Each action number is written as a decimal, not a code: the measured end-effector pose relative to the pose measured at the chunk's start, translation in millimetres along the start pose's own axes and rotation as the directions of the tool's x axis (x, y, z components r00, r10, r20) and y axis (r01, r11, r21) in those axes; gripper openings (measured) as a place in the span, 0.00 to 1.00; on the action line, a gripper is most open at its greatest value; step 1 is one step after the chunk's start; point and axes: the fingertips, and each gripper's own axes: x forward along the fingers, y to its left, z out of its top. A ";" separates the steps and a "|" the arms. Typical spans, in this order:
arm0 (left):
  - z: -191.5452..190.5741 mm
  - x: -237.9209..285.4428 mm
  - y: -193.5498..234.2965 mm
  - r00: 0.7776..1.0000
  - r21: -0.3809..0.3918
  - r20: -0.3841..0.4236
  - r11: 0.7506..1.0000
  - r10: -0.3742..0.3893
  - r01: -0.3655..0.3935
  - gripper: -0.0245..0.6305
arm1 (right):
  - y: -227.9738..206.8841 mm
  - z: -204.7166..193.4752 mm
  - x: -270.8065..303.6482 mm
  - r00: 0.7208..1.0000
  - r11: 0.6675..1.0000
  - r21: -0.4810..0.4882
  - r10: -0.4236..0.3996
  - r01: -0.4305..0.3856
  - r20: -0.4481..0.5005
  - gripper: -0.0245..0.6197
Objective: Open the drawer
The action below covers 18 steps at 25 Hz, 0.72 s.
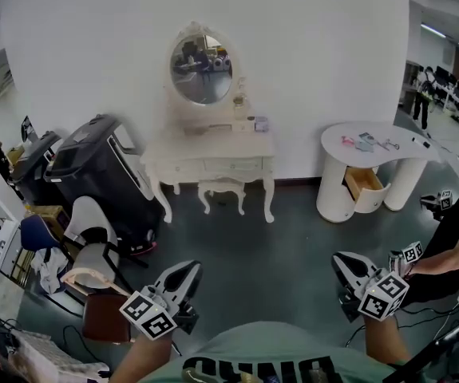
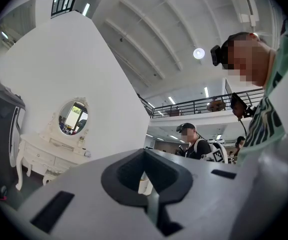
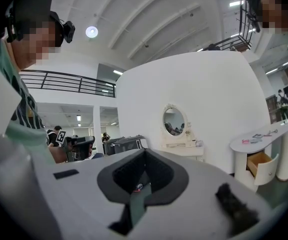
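**Operator:** Report the head view.

**Me:** My left tongs sit lower left and my right tongs lower right, both above the dark floor. The vanity bench stands at centre against the wall, with its vanity drawer flush. At right, the curved bench shows a pulled-out drawer.

**Operator:** Left gripper view?

**Me:** The left tongs are fully closed and grip nothing. The vanity bench is at far left, well apart.

**Operator:** Right gripper view?

**Me:** The right tongs are closed and empty. The vanity bench is right of centre, and the pulled-out drawer is at the right edge. Both are well apart from the tongs.
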 end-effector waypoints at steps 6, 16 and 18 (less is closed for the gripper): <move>-16.0 21.9 -15.7 0.999 -0.001 -0.031 1.000 -0.016 0.016 0.04 | -17.5 -12.0 -12.9 1.000 1.000 0.014 0.001 -0.001 -0.007 0.05; -12.5 26.2 37.8 0.999 -0.034 -0.023 0.999 -0.032 0.032 0.04 | -19.0 -16.0 38.3 0.999 1.000 0.011 -0.008 0.008 -0.032 0.05; -7.3 27.1 60.3 0.999 -0.043 -0.011 0.998 -0.053 0.053 0.04 | -13.7 -14.4 59.3 0.999 1.000 -0.008 -0.020 0.020 -0.037 0.05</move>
